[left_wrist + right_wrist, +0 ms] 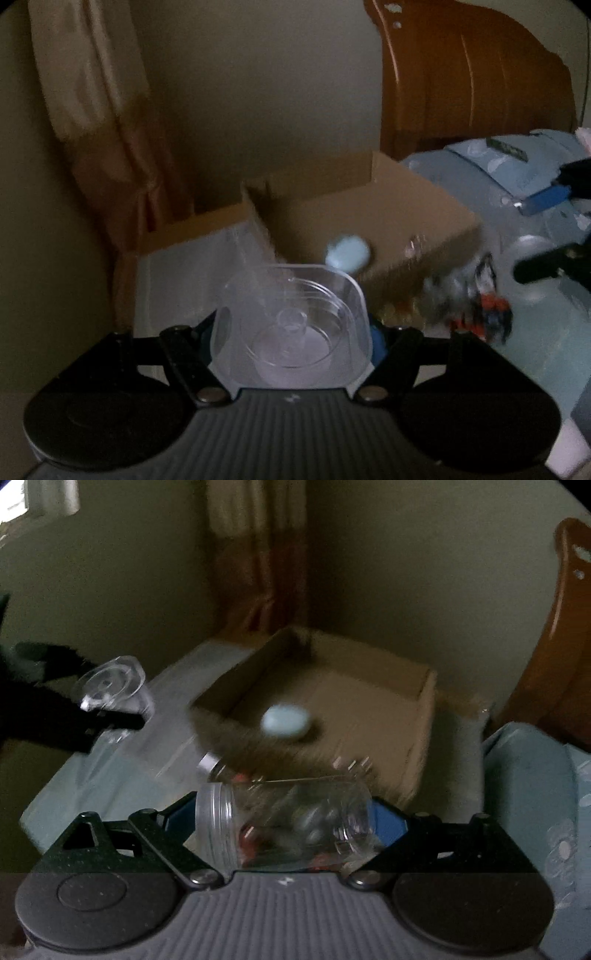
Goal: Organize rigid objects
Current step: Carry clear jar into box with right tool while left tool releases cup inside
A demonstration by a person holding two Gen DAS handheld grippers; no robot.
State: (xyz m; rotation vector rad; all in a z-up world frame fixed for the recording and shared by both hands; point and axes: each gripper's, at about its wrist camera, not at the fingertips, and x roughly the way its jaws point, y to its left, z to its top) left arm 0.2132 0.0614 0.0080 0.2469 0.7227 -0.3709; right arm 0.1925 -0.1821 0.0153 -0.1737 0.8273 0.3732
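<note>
My left gripper (295,332) is shut on a clear plastic lid (291,332) with a round knob, held in front of an open cardboard box (369,206). The lid also shows at the left of the right wrist view (110,683). My right gripper (288,819) is shut on a clear plastic jar (284,823) lying sideways, mouth to the left, with small dark and red items inside. The box (369,701) sits just behind the jar. A pale blue round object (347,253) lies in the box, also in the right wrist view (286,720).
The box rests on a bed with light blue bedding (535,332). A wooden headboard (472,74) rises at the right, a curtain (103,129) hangs at the left. Another clear jar with a metal rim (207,764) lies near the box. Blurred red and black items (476,314) lie on the bedding.
</note>
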